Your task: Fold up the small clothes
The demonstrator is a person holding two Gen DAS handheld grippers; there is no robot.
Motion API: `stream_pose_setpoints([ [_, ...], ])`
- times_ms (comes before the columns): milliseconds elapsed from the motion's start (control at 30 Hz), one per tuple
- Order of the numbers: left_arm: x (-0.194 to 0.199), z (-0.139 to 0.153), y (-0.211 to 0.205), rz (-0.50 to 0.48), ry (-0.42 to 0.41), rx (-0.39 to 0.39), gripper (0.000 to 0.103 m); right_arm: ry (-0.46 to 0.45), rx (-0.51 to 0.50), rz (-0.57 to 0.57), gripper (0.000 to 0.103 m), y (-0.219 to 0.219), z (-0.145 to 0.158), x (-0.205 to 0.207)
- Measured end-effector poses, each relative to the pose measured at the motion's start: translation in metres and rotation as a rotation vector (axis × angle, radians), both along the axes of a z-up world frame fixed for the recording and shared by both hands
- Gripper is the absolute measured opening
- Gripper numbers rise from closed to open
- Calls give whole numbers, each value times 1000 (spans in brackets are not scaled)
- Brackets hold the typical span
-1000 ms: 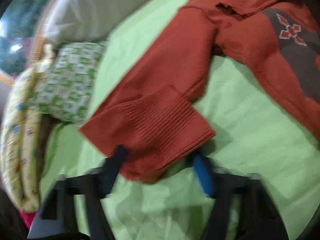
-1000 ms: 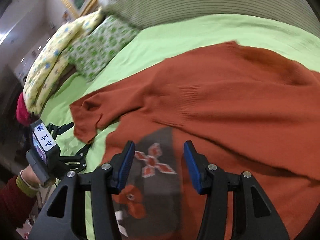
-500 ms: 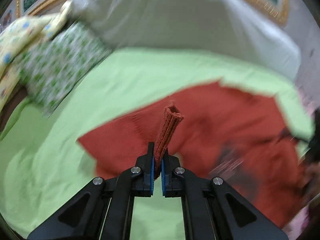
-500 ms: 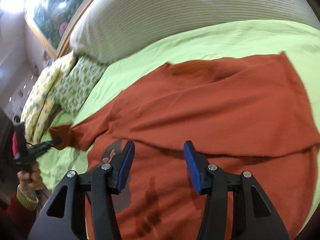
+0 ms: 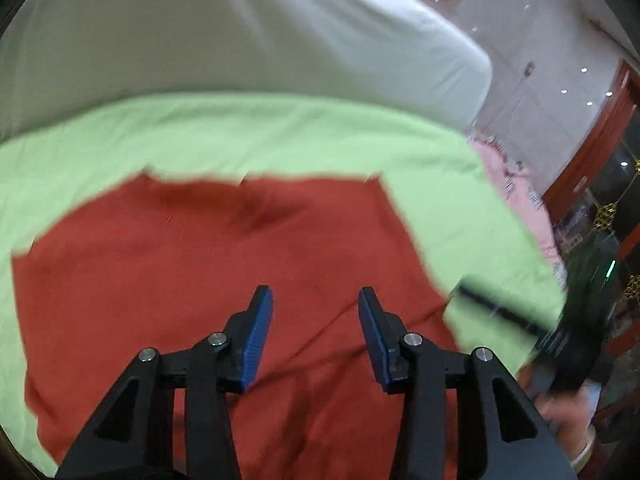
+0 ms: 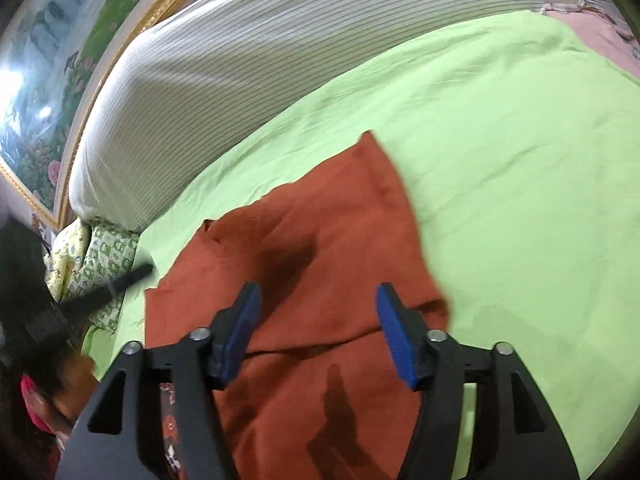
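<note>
Lying flat on the light green bed sheet [image 5: 280, 136] is one rust-red knitted sweater [image 5: 200, 264], its neck opening away from the cameras and both sleeves folded in over the body, so that it forms a rough rectangle; in the right wrist view a fold line crosses it and a patch of dark patterned fabric with small flower shapes [image 6: 170, 436] peeks out at its near edge, beside the gripper's left arm. Two grippers are over the garment. The left gripper [image 5: 316, 336] hangs above the sweater's near half with its two blue pads [image 5: 256, 340] spread and opening wider, nothing between them and no cloth touched. The right gripper [image 6: 318, 336] hangs over the sweater's right part, its two blue pads likewise apart and opening, with only the fabric lying below in the gap and no pinch on it. Each wrist view catches the other gripper as a dark blur at the sheet's edge, with part of the person's hand under it. Beyond the sheet runs one long white ribbed bolster [image 6: 280, 60], and behind it a gold picture frame [image 6: 120, 40] around a painted landscape. At the left, two patterned pillows [image 6: 104, 260] are stacked against the bolster's end; pink bedding [image 5: 516, 184] shows past the sheet's right edge
</note>
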State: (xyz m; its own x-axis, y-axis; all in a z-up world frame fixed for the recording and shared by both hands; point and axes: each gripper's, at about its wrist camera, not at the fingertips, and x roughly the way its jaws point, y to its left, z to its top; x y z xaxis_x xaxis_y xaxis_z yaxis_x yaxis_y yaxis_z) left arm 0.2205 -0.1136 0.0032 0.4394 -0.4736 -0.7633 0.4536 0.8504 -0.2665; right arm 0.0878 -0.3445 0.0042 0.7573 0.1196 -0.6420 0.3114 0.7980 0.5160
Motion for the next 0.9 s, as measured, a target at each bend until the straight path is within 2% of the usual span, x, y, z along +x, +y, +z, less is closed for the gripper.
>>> stream_pose_setpoints([
  [133,-19,-24,71,100,-24,114,59,-6,-10,53,64,-2,-4,8],
  [200,-24,-33,111,165,-43,204,70,8,-19,76,64,0,-11,18],
  [267,-25,-45,137,188,-43,260,71,30,-35,120,64,5,-16,36],
  [333,-25,-56,164,229,-43,349,71,57,-43,167,64,13,-20,53],
  [433,-21,-66,193,271,-18,366,71,92,-112,209,64,24,-29,75],
  [567,-13,-73,203,283,-26,397,75,191,-179,192,64,24,-50,101],
  [667,-16,-80,220,304,21,353,76,205,-196,233,66,32,-59,112],
  [700,-14,-83,225,320,32,348,77,207,-217,250,62,36,-60,114],
  [733,-13,-83,223,322,33,347,77,194,-234,276,33,40,-60,116],
  [767,-11,-81,221,315,30,339,77,199,-237,287,11,41,-60,117],
  [833,-4,-86,217,290,38,328,77,185,-192,301,10,39,-58,118],
  [867,1,-90,214,287,54,332,73,167,-195,303,9,40,-52,117],
  [900,8,-94,213,286,71,322,63,152,-210,300,9,41,-46,115],
])
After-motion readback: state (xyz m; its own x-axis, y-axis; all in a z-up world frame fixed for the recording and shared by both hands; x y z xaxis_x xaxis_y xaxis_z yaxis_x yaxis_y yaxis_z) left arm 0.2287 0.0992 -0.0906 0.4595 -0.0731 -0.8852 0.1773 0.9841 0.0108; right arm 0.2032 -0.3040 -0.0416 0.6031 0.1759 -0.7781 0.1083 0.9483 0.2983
